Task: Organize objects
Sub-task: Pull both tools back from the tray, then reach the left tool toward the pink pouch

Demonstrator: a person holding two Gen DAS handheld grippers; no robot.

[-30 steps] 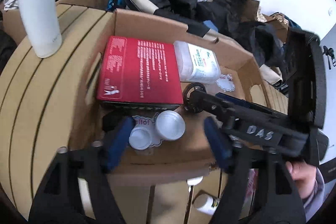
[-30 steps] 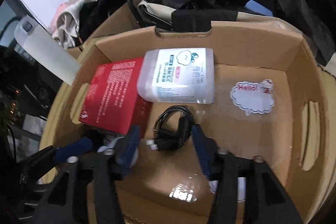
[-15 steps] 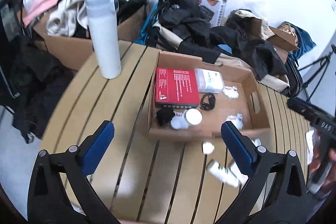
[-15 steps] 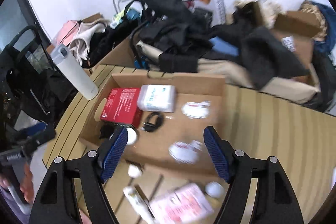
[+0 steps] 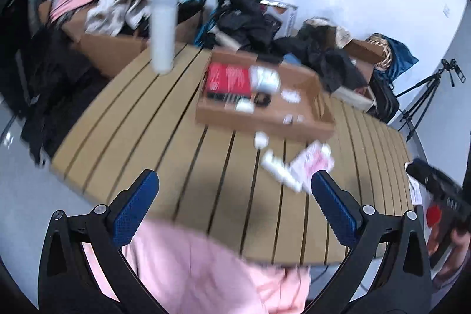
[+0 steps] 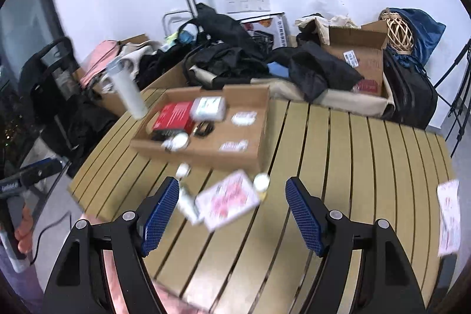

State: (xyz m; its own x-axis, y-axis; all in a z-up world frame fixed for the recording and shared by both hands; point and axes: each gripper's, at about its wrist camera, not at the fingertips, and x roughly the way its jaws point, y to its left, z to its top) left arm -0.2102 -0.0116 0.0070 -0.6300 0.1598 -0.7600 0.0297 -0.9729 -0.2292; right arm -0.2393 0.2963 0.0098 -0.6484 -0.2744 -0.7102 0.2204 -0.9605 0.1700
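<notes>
A shallow cardboard box (image 5: 312,124) (image 6: 206,153) sits on the slatted wooden table. It holds a red box (image 5: 228,77) (image 6: 173,116), a white wipes pack (image 5: 264,77) (image 6: 208,108), a black cable (image 6: 203,129) and white round lids (image 6: 179,141). In front of it lie a pink-white packet (image 5: 312,164) (image 6: 228,199), a white tube (image 5: 279,174) (image 6: 187,203) and small white caps (image 5: 260,139) (image 6: 261,181). My left gripper (image 5: 232,209) and right gripper (image 6: 232,212) are both open, empty and held well back above the near table edge.
A tall white bottle (image 5: 162,28) (image 6: 128,90) stands at the table's far left. Another packet (image 6: 449,218) lies at the right edge. Clothes, bags and cardboard boxes (image 6: 356,61) pile behind the table. A tripod (image 5: 424,99) stands at the right.
Both grippers have pulled back and up from inside the box to the near table edge. The black cable now lies in the box, clear of the right gripper.
</notes>
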